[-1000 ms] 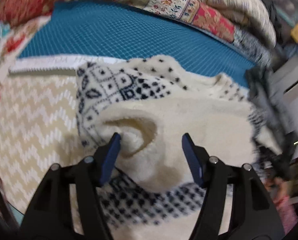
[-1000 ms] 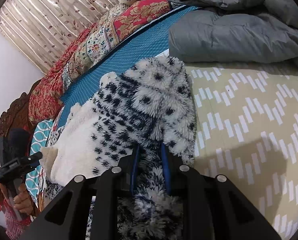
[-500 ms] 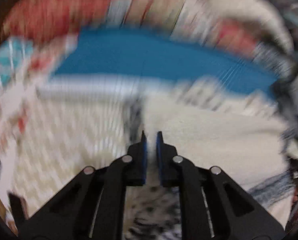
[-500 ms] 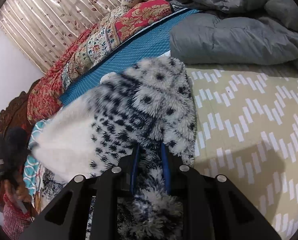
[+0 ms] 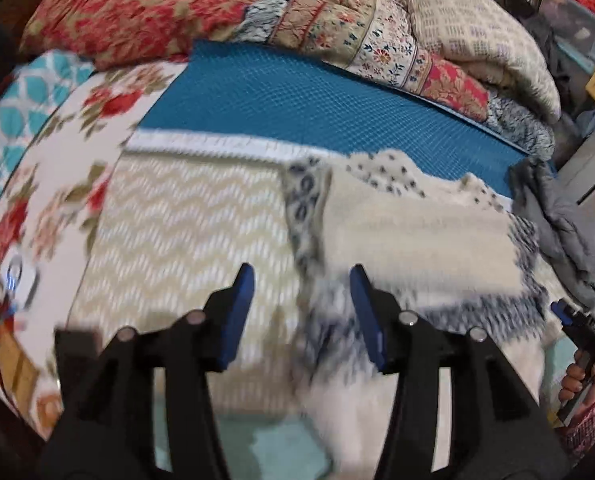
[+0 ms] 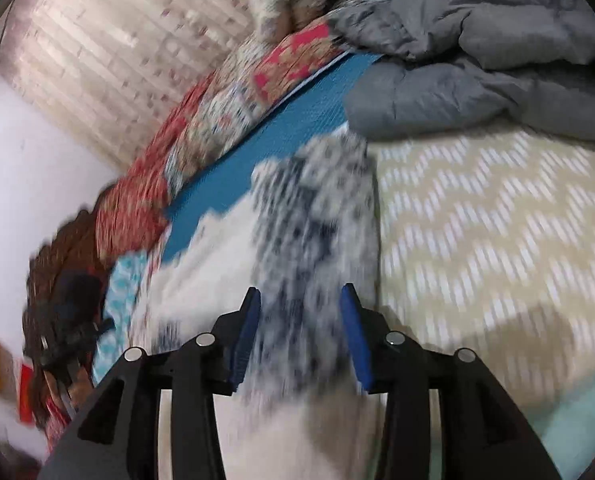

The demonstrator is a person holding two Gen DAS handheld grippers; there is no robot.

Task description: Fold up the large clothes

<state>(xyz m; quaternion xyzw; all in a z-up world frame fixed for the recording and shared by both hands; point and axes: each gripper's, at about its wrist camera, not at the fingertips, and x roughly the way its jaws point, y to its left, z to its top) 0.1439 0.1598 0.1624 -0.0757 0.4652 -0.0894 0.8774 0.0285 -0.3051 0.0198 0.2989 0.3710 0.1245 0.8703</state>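
The left gripper (image 5: 301, 312) has just been opening and stands spread above the fleece garment (image 5: 409, 236), nothing pinched between its blue pads (image 5: 239, 312). The right gripper (image 6: 299, 340) is spread too, pads clear of the patterned fleece under them, though its jaws have just been closing a little. The cream and navy garment lies folded on the beige zigzag bedspread (image 5: 185, 220), its far edge on the blue mat (image 5: 297, 100), with a grey duvet (image 6: 477, 60) beyond.

text: none legible | labels: none | brands: none | numbers: none
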